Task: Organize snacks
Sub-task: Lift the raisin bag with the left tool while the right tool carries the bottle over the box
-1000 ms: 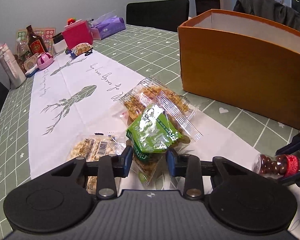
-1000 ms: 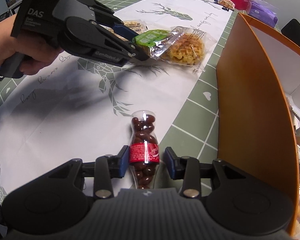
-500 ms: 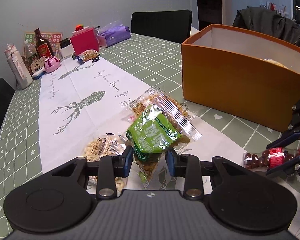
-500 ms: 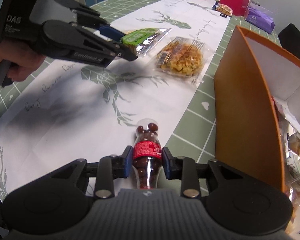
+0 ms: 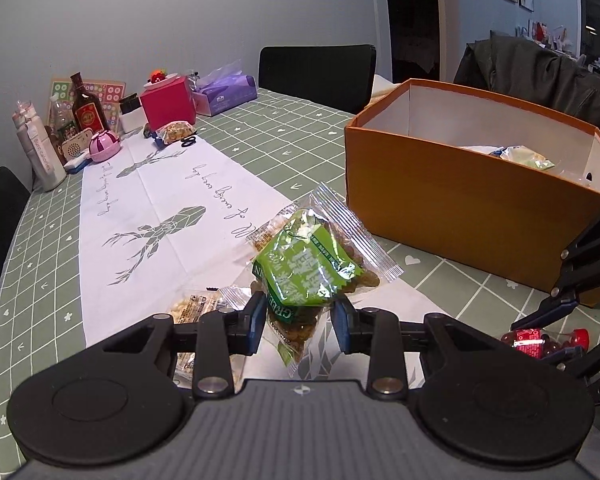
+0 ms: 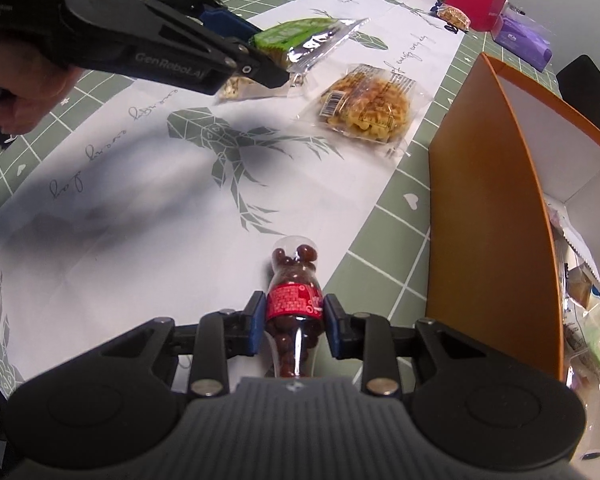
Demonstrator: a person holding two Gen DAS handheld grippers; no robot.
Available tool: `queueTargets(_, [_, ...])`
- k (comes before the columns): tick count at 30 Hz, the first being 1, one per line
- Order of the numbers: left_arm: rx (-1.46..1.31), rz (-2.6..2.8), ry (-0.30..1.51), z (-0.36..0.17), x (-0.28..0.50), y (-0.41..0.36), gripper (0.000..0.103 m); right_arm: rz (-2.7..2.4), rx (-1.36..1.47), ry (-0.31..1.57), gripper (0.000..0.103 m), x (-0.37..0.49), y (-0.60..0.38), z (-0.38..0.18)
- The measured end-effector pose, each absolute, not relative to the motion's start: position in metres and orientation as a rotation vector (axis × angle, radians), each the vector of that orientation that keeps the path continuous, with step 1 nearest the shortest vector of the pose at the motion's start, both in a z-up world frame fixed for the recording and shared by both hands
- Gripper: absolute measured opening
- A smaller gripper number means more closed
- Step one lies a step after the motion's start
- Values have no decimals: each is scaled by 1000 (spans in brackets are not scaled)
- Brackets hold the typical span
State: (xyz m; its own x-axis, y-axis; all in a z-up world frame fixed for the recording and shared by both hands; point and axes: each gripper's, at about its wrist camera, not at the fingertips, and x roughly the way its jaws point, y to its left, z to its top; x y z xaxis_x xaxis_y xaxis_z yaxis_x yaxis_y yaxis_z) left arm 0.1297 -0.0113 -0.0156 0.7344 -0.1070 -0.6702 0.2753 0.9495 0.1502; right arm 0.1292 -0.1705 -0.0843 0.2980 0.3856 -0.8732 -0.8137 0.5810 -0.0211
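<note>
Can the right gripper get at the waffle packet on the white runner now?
Probably not yet: the right gripper is shut on the candy bottle, so its jaws are full. The waffle packet itself lies uncovered.

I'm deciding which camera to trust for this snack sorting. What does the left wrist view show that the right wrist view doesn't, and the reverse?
Only the left wrist view: two black chairs at the table's far side, and the brown bottle among the clutter by the wall.

Only the right wrist view: the waffle pack unobstructed, and the hand holding the left gripper.

Both: the green snack packet pinched in the left gripper, the bottle of chocolate balls clamped in the right gripper, the orange box, the peanut packet and the pink box.
</note>
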Motion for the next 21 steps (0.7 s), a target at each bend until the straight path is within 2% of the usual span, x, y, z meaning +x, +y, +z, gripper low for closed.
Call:
queueTargets(8, [213, -213, 685, -3, 123, -10, 39, 816, -498, 855, 28, 125, -179, -48])
queueTargets(21, [194, -286, 639, 16, 121, -45, 39, 729, -291, 739, 28, 145, -228, 7])
